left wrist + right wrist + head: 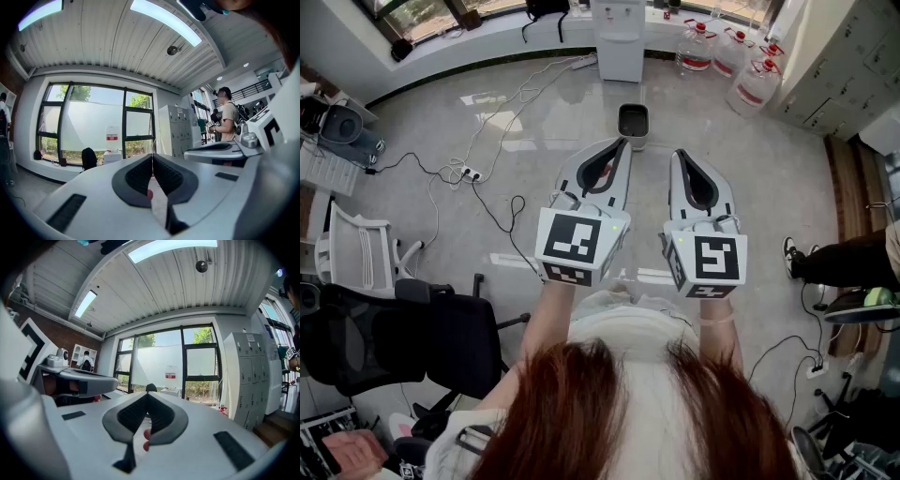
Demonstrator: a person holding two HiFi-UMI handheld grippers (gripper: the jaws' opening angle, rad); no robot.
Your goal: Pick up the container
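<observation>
My left gripper [620, 147] and right gripper [682, 157] had their jaws fully closed on nothing. The container [633, 123] sat on the floor [769, 169] farther ahead. It looked light and stiff, so I judged its rim the best hold.

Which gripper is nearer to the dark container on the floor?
Left. The left gripper points almost straight at the container; the right gripper aims past its right side, farther off.
</observation>
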